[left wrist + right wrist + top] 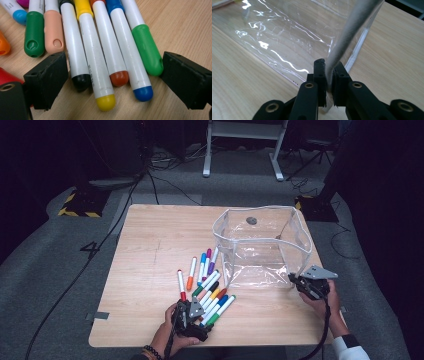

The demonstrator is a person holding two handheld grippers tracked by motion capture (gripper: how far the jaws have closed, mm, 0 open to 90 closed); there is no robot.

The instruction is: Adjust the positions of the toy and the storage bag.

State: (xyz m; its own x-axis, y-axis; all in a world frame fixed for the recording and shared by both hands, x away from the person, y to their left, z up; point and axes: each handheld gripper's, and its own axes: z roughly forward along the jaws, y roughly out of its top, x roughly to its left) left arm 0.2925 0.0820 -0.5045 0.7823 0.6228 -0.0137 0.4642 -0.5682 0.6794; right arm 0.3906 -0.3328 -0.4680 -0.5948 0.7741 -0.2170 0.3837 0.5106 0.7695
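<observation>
Light wood table (150,250) on grey carpet, dark room; right gripper (329,75) pinches the clear bag (260,245) rim, left gripper (112,75) spread wide around the markers (100,50)

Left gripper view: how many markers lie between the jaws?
5, side by side, left to right: black marker, yellow marker, brown marker, blue marker, green marker. None looks hidden.

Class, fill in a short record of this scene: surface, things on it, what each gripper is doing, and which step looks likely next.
Surface: wooden table
Things: clear bag, standing open; markers lying beside it
Left gripper: open, jaws either side of several markers
Right gripper: shut on the bag's white rim
Likely next: probably markers go into the bag
</observation>
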